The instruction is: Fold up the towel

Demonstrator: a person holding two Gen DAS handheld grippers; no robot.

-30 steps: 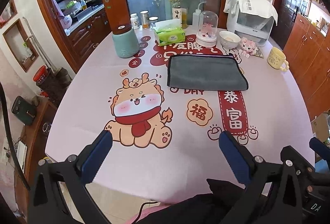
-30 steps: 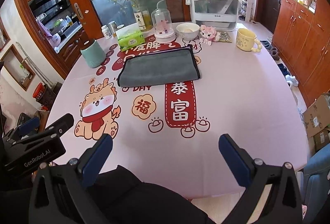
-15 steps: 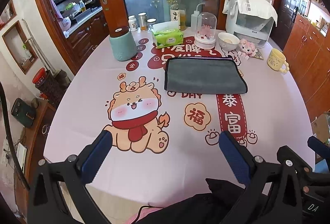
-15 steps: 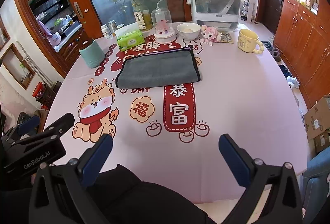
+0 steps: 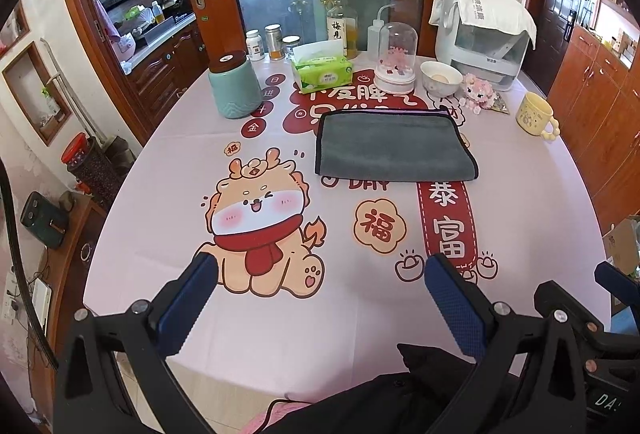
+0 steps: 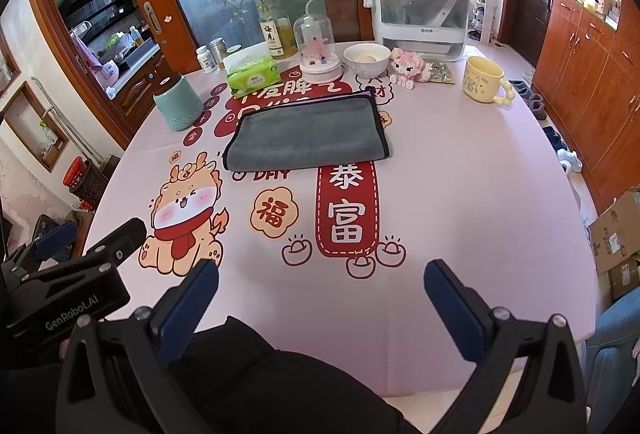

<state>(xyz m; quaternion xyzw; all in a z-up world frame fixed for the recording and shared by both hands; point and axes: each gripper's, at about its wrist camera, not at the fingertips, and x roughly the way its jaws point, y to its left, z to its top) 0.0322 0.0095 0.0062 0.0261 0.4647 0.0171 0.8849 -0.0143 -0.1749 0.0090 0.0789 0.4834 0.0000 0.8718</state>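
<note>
Towel lay flat mid-worktop, gray, apparently folded once already, long axis running left-right across both views. It sat well ahead of both grippers, nothing touching it. Left gripper: jaws spread wide, empty. Right gripper: same, spread and empty. Towel looked roughly centred between them, neither clearly nearer. Tissue pack and bowl stood just behind its far edge.
</note>
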